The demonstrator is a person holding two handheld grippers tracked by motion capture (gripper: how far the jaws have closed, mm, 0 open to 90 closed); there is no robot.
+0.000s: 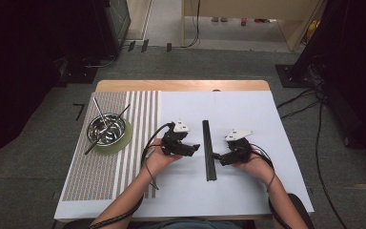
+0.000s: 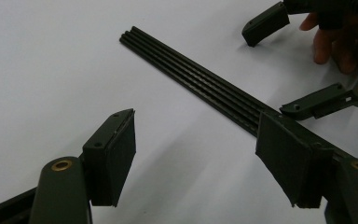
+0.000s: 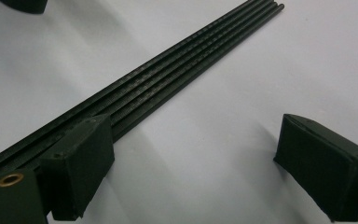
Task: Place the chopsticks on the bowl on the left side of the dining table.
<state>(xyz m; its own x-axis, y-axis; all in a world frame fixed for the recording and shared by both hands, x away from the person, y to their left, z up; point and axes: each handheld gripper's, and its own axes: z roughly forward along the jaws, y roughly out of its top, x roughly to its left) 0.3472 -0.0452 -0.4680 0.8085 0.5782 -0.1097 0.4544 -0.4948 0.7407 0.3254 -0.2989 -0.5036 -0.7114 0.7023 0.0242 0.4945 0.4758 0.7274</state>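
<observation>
Rods [image 1: 209, 150], four black, lie side by side at frame centre, untouched. Left gripper [image 1: 194, 148] and right gripper [image 1: 215, 156] flank them, jaws spread, nothing pinched. Pickup not yet begun, by appearances.

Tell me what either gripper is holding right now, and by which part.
Nothing is held. The left gripper and right gripper both stand open, one on each side of the black rods, which lie flat on the white table, untouched between neither pair of fingers.

black rods [image 1: 209, 150] – bundled side by side, flat on white sheet [image 1: 248, 191] – between grippers
</observation>
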